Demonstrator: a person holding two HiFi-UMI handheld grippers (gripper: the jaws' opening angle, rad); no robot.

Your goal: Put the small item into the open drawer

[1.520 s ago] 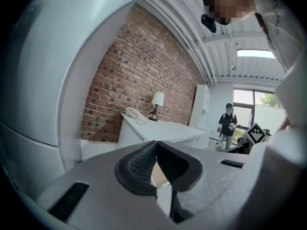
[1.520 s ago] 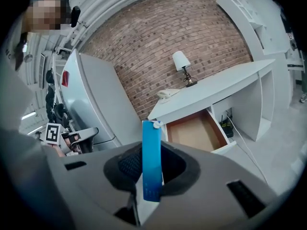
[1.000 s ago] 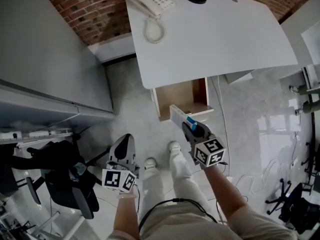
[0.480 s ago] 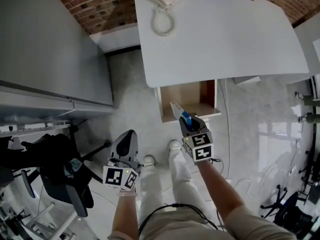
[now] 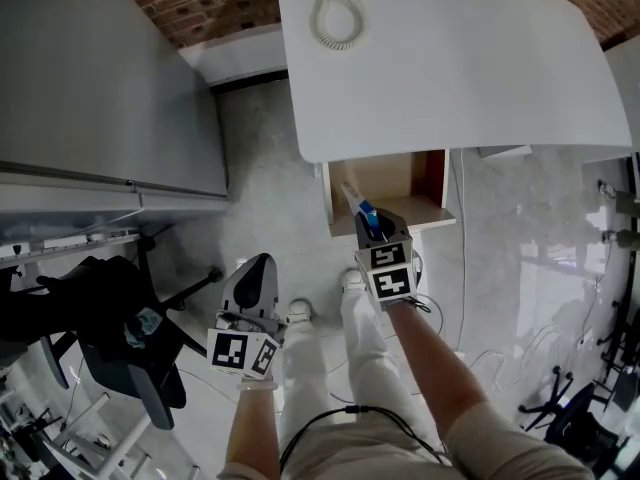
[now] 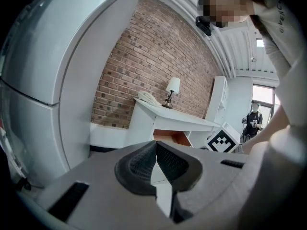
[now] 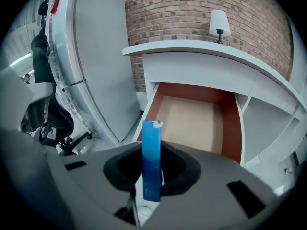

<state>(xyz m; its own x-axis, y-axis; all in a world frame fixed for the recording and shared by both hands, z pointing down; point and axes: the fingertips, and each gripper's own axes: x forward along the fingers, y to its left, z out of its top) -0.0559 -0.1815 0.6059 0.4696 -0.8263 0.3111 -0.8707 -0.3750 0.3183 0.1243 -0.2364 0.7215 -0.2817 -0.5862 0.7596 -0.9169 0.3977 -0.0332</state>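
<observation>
Right tool [image 5: 372, 233] is pinching the small item [image 7: 151, 159], a slim flat carton with a blue narrow edge and white faces; looks like light card. Jaws are part-spread, with the pads on its two broad faces. The lower end is gripped and the upper end sticks out past the tips. Long axis runs along the tool, aimed far and downward.

Left tool [image 6: 156, 166] has its jaws pressed together with nothing between them. It hangs low by the person's left leg, well apart from the target. The right hand is the nearer one and the only one loaded.

Key relation: the open drawer [image 7: 192, 121] lies straight ahead of and below the carton. In the head view the carton's far tip sits over the drawer's near-left corner, while the tool body is on the near side of the front lip. My read: push a bit farther and right to centre it, then let go.

The drawer is a rigid box with a pale tan flat floor, reddish-brown side walls and white outer faces. Nothing visible inside.

Above it is the bench [image 5: 450, 68], with a smooth white top and a curved edge. It overhangs the drawer's far part, so clearance is likely tight there.

Farther back are a coiled phone cord [image 5: 338, 23], a lamp [image 7: 219, 22] and a rough brick wall [image 7: 192, 8].
</observation>
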